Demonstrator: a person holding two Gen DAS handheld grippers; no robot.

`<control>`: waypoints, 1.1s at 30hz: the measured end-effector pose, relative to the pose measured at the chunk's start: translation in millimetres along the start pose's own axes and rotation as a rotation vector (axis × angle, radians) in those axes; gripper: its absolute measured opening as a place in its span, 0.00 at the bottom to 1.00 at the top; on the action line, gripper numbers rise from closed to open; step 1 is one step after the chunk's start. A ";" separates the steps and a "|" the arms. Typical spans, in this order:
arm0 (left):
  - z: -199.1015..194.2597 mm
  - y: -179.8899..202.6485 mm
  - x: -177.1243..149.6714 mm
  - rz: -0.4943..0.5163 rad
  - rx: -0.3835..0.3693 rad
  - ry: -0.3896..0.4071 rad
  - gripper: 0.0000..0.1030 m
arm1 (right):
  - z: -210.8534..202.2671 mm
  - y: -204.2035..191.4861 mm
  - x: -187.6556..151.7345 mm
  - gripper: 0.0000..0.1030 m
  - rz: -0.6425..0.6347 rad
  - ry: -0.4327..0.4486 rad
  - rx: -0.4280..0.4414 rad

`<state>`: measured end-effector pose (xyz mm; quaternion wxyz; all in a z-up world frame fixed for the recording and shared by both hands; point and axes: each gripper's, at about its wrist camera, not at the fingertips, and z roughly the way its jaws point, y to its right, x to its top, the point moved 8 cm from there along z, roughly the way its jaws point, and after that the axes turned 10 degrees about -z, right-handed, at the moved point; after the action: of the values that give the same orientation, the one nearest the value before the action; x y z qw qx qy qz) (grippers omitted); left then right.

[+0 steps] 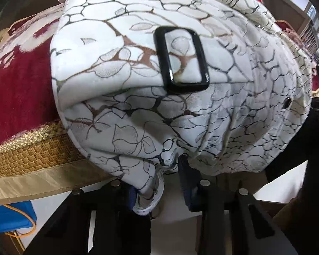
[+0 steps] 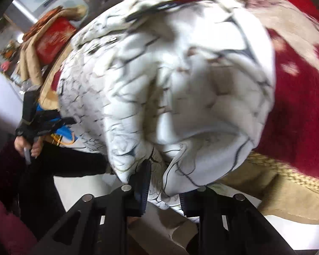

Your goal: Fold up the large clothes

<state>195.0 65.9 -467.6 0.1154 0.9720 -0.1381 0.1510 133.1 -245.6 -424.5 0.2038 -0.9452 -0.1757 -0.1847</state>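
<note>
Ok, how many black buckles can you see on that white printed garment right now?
1. The black rectangular buckle lies on top of the folded white garment in the left wrist view. The blurred right wrist view shows none; folds may hide others.

The white patterned garment [image 1: 180, 106] ran off the top edge of the left wrist view, and its bunched lower folds covered the fingertips of the left gripper [image 1: 159, 182], so how firmly they pinched could not be told. In the right wrist view the garment [image 2: 180, 85] was smeared by blur, its pattern unreadable, and cloth hid the tips of the right gripper [image 2: 162, 184]. The red bedspread [image 2: 297, 110] was cut off at the right edge.
</note>
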 end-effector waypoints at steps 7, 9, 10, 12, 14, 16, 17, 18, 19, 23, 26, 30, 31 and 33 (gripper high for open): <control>19.2 4.4 -1.9 0.033 0.035 -0.054 0.71 | 25.2 7.0 -18.7 0.61 0.004 -0.105 -0.023; 18.3 16.2 -5.3 0.038 0.038 -0.045 0.43 | 27.6 2.2 -17.6 0.40 -0.018 -0.106 -0.013; 15.1 15.3 -3.8 0.024 0.027 -0.034 0.26 | 25.1 -1.5 -14.2 0.29 -0.035 -0.089 -0.010; 7.7 15.0 -2.9 -0.019 -0.026 -0.026 0.10 | 15.1 -9.3 -8.8 0.15 -0.069 -0.050 -0.022; -7.0 20.2 -1.4 -0.045 -0.123 -0.013 0.09 | 0.8 -20.2 -3.1 0.12 -0.089 -0.011 -0.014; -28.6 32.5 -1.1 -0.030 -0.189 0.024 0.08 | -16.0 -31.5 0.9 0.11 -0.091 0.032 0.029; -46.0 39.8 0.8 -0.032 -0.239 0.053 0.08 | -25.1 -37.2 3.4 0.10 -0.099 0.053 0.049; -61.8 44.1 4.2 -0.038 -0.284 0.078 0.08 | -35.5 -44.9 7.1 0.10 -0.112 0.077 0.069; -74.0 46.9 7.7 -0.039 -0.313 0.100 0.08 | -49.4 -53.3 12.9 0.10 -0.123 0.110 0.101; -138.2 53.8 50.1 -0.031 -0.407 0.227 0.08 | -101.5 -73.4 53.6 0.10 -0.137 0.268 0.225; -171.7 51.3 104.7 -0.039 -0.437 0.308 0.08 | -132.1 -69.6 92.2 0.10 -0.102 0.407 0.279; -170.7 15.5 159.3 -0.120 -0.376 0.347 0.08 | -156.4 -36.5 163.7 0.10 0.023 0.576 0.260; -158.9 10.3 173.5 -0.159 -0.350 0.336 0.09 | -156.4 -17.1 178.0 0.10 0.079 0.597 0.255; -128.6 -6.5 189.2 -0.219 -0.294 0.296 0.09 | -149.2 15.5 198.2 0.10 0.169 0.618 0.211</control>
<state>336.7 62.1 -287.8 0.2903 0.9212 -0.0337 0.2568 270.5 -275.1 -219.5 0.3586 -0.8295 -0.0447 -0.4259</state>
